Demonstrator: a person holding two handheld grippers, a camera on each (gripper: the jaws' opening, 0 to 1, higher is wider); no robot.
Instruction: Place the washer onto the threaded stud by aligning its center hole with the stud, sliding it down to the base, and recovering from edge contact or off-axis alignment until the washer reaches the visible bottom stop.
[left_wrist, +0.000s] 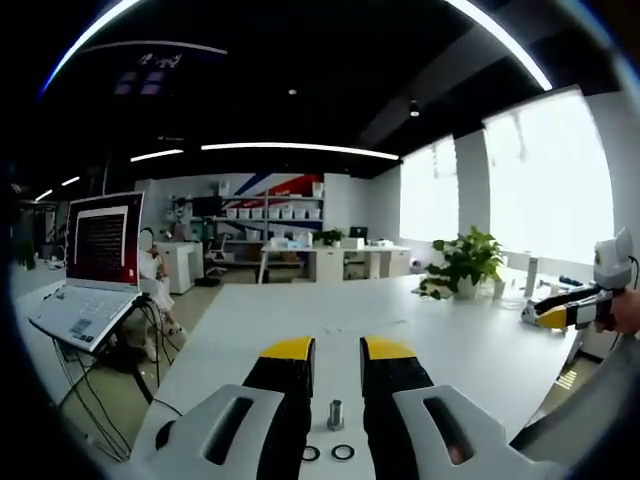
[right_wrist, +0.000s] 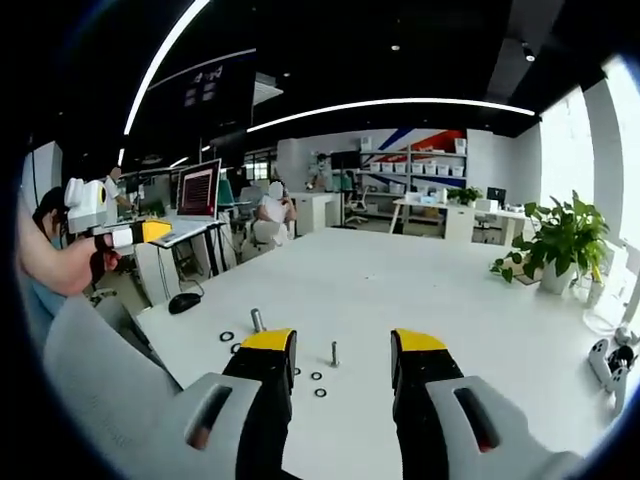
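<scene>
While both tongs stand apart, threaded stud (left_wrist: 335, 414) upright on table (left_wrist: 450, 330), two washers (left_wrist: 343, 452) flat beside it

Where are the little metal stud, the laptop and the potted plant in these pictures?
stud (left_wrist: 335, 414): left gripper view, middle of its upright shaft, between the jaws.
laptop (left_wrist: 103, 238): left gripper view, centre of its lit screen.
potted plant (right_wrist: 563, 236): right gripper view, on its leaves above the white pot.
</scene>
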